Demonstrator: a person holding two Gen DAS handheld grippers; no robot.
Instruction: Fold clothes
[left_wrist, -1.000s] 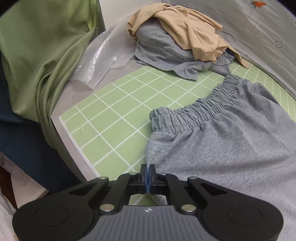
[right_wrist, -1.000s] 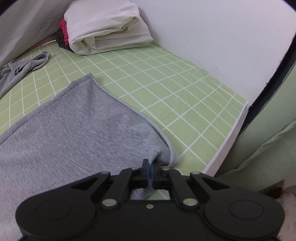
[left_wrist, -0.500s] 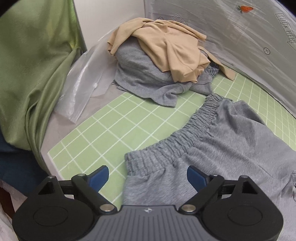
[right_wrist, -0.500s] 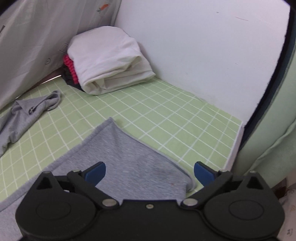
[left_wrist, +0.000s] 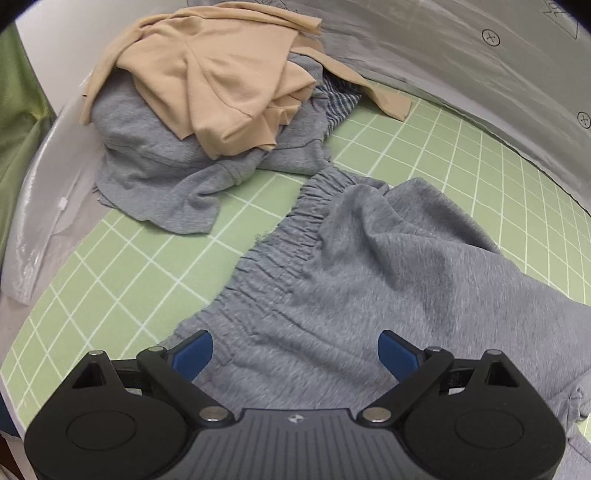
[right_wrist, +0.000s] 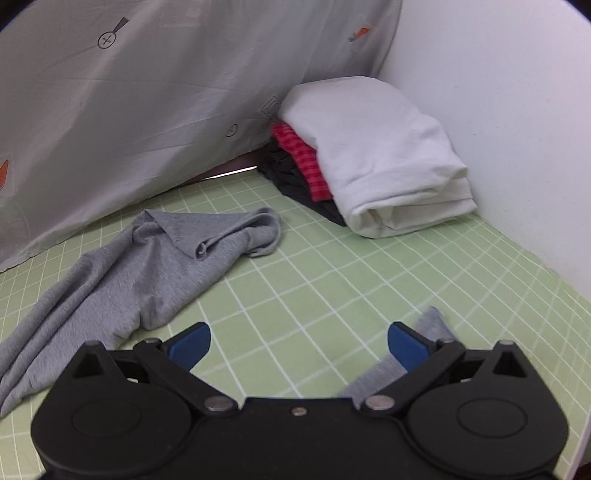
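Your left gripper (left_wrist: 293, 352) is spreading wide, empty, over the grey elastic-waisted jersey trousers (left_wrist: 369, 295) on the green gridded mat (left_wrist: 122, 258). Their waistband (left_wrist: 280, 240) runs near-left to far-right; the legs trail right. Your right gripper (right_wrist: 299, 343) gapes, holding nothing.

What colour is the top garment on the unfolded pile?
Beige garment, clearest in the left wrist view.

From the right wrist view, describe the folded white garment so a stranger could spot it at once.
Follow the green gridded mat to its far corner, where the white wall meets the pale printed sheet. The folded white garment tops a small stack there, the only white, neatly folded piece, above red striped fabric.
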